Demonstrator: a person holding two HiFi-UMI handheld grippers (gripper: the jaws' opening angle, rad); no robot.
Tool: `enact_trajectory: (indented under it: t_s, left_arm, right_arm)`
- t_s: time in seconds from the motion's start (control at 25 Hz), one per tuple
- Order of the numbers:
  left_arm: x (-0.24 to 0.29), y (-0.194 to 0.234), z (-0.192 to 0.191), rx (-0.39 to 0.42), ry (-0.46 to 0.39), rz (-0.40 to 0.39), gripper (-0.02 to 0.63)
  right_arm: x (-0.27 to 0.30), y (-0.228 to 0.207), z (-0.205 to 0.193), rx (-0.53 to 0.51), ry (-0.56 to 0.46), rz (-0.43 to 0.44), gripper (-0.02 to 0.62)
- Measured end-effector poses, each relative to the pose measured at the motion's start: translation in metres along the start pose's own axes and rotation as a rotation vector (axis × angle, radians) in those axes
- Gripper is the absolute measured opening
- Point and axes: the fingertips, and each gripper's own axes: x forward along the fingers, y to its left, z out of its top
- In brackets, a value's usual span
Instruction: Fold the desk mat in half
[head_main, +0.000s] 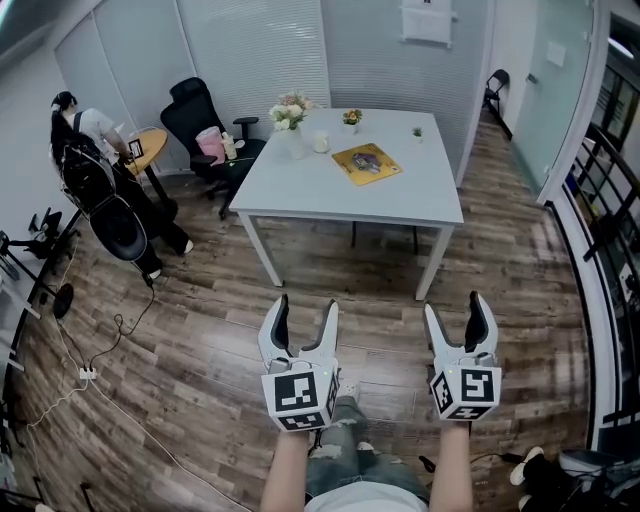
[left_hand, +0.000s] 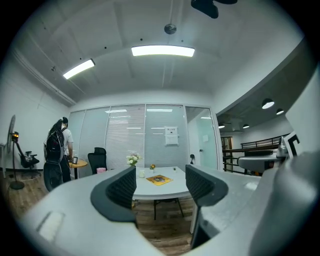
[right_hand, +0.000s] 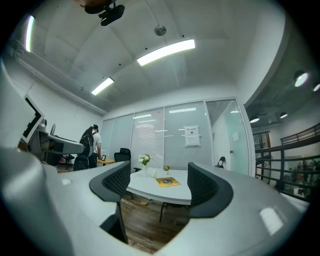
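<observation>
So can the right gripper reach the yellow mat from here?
Probably not yet: the right gripper hangs over the floor, short of the table, and the mat lies toward its far side. Nothing blocks the approach.

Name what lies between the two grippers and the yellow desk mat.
Head view: bare wood floor, then bare table top up to the desk mat.

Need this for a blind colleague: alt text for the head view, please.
Two handheld grippers, the left gripper and the right gripper, point forward with jaws open and empty above a wood floor, short of a white table. A yellow desk mat lies unfolded on the table near a vase of flowers; a person stands at far left near an office chair.
</observation>
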Motion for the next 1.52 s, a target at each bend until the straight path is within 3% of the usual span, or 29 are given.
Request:
enact_trajectory:
  t_s: [0.32,0.96,1.52]
  left_arm:
    - [0.062,0.015,-0.013,-0.005,0.015,0.0,0.298]
    - [0.252,0.065,-0.004,0.001,0.009,-0.058,0.298]
    - [0.337,0.089,-0.025,0.004,0.062,-0.063,0.296]
  right_arm:
    - [0.06,-0.014,-0.015,0.005,0.015,-0.007,0.376]
    - [0.246,-0.034,-0.014,-0.019,0.012,-0.03,0.376]
    - [0.332,-0.044,-0.037,-0.034,0.076,-0.013,0.376]
